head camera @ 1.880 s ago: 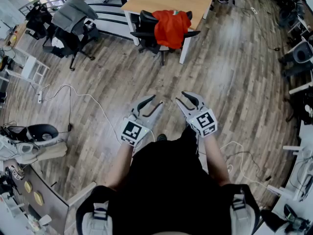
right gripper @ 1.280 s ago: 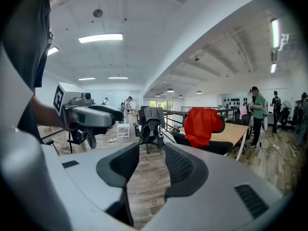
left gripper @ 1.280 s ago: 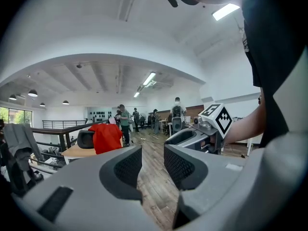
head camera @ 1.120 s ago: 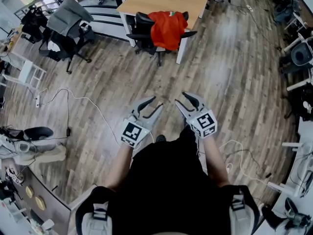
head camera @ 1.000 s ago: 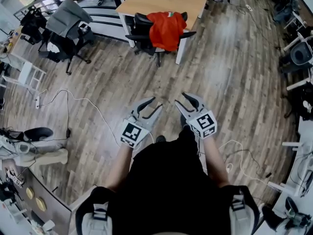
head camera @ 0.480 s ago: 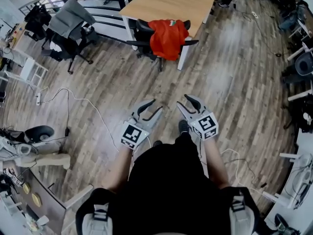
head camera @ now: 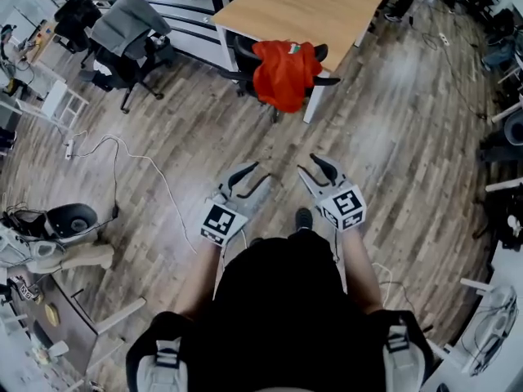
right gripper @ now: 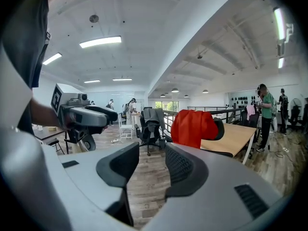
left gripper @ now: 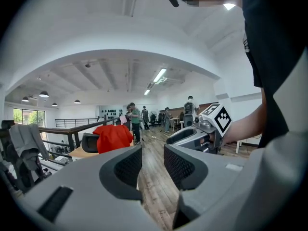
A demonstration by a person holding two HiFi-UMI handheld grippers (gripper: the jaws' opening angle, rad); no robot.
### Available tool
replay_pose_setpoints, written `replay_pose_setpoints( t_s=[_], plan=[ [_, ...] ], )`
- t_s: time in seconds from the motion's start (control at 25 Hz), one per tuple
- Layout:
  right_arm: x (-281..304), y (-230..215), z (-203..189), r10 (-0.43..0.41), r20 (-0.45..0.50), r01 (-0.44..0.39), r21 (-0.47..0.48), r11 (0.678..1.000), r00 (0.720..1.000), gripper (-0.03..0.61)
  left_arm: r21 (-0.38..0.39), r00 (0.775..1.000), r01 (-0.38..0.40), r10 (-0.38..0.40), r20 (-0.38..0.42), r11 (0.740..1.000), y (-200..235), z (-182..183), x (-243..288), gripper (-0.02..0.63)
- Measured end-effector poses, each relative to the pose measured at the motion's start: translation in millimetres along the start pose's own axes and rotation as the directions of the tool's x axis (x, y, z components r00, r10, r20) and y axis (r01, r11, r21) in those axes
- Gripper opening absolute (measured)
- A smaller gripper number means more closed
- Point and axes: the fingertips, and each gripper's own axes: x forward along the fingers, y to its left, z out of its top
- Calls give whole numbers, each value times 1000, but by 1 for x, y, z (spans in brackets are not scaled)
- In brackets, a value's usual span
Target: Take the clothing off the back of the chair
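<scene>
A red garment (head camera: 285,72) hangs over the back of a black office chair (head camera: 245,58) pushed against a wooden desk (head camera: 302,8), well ahead of me. The left gripper view shows the garment (left gripper: 112,136) small and far off; the right gripper view shows it (right gripper: 192,126) above its right jaw. My left gripper (head camera: 255,176) (left gripper: 152,160) and right gripper (head camera: 310,168) (right gripper: 151,165) are held side by side at waist height over the plank floor, far short of the chair. Both are open, with nothing between the jaws.
A second black chair with a grey jacket (head camera: 127,27) (right gripper: 151,119) stands at the far left by a railing. A white cable (head camera: 139,160) trails across the floor on the left. More chairs and desks line the right edge (head camera: 502,96). Several people stand far off (left gripper: 134,121).
The chair with the red garment has come nearer and sits lower in the head view. Both grippers have moved forward with the person, their jaws as before.
</scene>
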Motion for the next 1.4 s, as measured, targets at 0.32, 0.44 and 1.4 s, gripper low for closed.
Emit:
replay_pose_setpoints(
  t_s=[0.32, 0.44, 1.4],
  plan=[
    [13, -47, 9, 58, -10, -59, -15, 998, 998, 169, -26, 997, -72, 72, -5, 997, 16, 15, 40, 141],
    [17, -61, 11, 86, -5, -86, -33, 996, 996, 170, -27, 995, -97, 97, -5, 995, 19, 18, 51, 141],
    [19, -131, 16, 230, -10, -230, -76, 970, 973, 169, -37, 962, -273, 273, 3, 961, 19, 30, 112, 141]
  ],
)
